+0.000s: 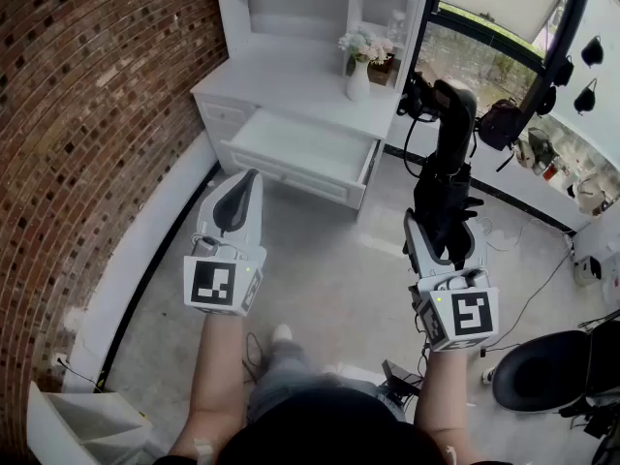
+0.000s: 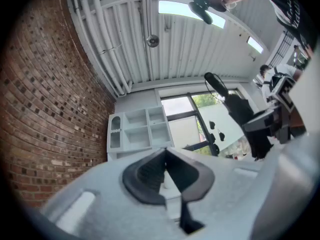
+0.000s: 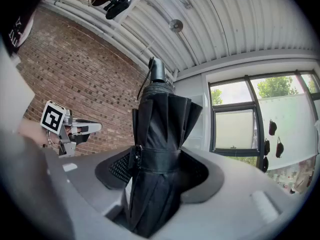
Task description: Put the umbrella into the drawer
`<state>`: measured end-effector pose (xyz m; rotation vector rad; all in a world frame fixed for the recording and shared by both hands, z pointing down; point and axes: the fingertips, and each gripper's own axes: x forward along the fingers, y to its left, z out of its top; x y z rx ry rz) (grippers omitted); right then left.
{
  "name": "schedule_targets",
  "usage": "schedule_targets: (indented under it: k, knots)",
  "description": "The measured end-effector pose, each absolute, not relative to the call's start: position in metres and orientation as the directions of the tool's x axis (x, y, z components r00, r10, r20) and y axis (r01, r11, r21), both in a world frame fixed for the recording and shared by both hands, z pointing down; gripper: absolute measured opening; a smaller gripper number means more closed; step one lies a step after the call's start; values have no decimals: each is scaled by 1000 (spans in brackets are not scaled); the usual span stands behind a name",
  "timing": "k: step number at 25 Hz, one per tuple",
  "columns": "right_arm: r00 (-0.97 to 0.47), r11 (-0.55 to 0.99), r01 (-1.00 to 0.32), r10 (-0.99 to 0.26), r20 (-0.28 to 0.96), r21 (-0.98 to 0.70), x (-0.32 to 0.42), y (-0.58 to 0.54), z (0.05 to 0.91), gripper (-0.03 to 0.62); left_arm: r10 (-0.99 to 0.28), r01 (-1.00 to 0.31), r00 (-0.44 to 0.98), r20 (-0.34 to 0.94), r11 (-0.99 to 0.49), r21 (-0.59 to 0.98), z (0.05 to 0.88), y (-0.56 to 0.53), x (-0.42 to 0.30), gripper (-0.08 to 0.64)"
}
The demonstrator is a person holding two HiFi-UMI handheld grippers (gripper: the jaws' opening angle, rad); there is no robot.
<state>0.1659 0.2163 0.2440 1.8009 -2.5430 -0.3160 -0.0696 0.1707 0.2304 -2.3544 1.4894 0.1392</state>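
A folded black umbrella [image 1: 448,153] [image 3: 161,129] stands upright in my right gripper [image 1: 444,232] [image 3: 157,166], whose pads are shut on its strapped middle, its tip end pointing up. It also shows at the right of the left gripper view, as the umbrella [image 2: 241,110]. Ahead, the white cabinet's drawer [image 1: 302,149] is pulled out and looks bare inside. My left gripper [image 1: 240,198] [image 2: 165,170] is held to the left, in front of the drawer, jaws together with nothing in them.
A vase of flowers [image 1: 359,64] stands on the cabinet top [image 1: 291,93] behind the drawer. A brick wall [image 1: 87,124] runs along the left. Bags and cables lie by the window at the right, and a black chair [image 1: 544,372] stands at bottom right.
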Motion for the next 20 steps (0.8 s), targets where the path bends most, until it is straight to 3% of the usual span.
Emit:
schedule_targets:
  k: [20]
  knots:
    - [-330, 321, -941, -941, -72, 109, 188, 184, 275, 255, -861, -889, 445, -247, -392, -236, 252, 137, -56, -3]
